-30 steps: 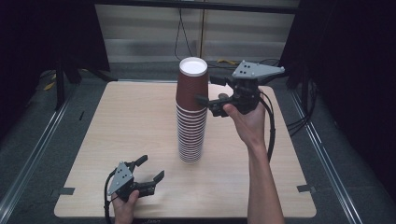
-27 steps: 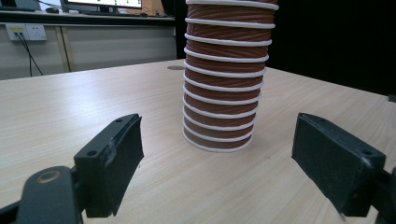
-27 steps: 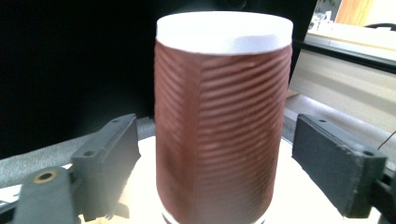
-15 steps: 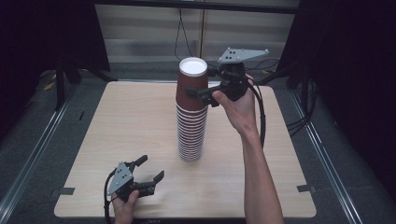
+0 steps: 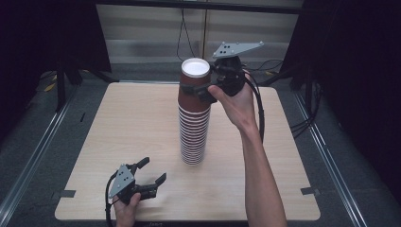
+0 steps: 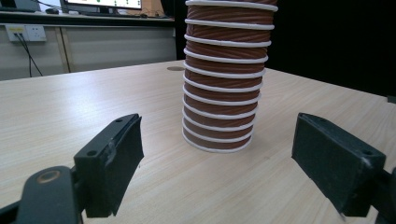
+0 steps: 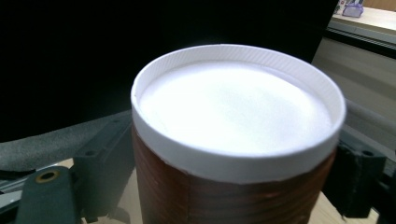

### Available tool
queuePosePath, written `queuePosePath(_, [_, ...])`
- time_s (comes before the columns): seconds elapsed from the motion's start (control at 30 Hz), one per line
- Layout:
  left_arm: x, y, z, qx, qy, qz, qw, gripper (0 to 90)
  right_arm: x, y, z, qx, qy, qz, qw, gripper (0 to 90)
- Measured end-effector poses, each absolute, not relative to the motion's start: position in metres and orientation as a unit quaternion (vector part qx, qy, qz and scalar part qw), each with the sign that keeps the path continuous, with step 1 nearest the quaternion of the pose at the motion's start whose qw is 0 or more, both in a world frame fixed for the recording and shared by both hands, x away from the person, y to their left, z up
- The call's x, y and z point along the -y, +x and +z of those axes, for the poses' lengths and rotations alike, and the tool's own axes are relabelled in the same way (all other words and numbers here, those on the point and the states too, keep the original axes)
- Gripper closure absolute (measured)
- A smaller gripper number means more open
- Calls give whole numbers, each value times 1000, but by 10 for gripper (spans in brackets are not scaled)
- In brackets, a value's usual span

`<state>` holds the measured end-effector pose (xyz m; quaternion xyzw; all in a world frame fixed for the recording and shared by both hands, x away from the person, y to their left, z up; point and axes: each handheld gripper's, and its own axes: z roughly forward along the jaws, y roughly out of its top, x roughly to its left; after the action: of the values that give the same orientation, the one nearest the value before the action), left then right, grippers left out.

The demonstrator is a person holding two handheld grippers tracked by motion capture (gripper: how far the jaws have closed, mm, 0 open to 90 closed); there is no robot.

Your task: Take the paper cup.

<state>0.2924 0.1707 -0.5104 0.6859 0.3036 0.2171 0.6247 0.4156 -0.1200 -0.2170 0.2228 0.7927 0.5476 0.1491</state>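
Note:
A tall stack of brown ribbed paper cups [image 5: 193, 137] with white rims stands at the middle of the wooden table [image 5: 127, 118]. My right gripper [image 5: 195, 92] is up at the top cup [image 7: 233, 121], one black jaw on each side of its wall just under the white rim. The jaws stand wide, and I cannot make out whether the pads press on the cup. My left gripper [image 5: 150, 171] rests low near the table's front left edge, open and with nothing in it. Its jaws point at the foot of the stack [image 6: 219, 93], well short of it.
Black cables trail from both grippers; the right one [image 5: 260, 113] loops beside the forearm. The table has bare wood left and right of the stack. Dark floor and metal rails [image 5: 28, 165] surround it, and a wall with sockets [image 6: 28, 32] runs behind it.
My right gripper has moved left and slightly up, from beside the stack's top to around the top cup. The left gripper and the stack have stayed put.

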Motion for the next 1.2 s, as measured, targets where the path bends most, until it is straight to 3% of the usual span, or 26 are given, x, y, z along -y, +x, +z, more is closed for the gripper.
queuePosePath(0.17, [-171,293,-510,-303,687,217,624,161,120,418,-217,-792,228,547,148,196])
queuePosePath(1.2, [-171,293,-510,-303,687,217,624,161,135,408,-201,-720,213,639,169,209])
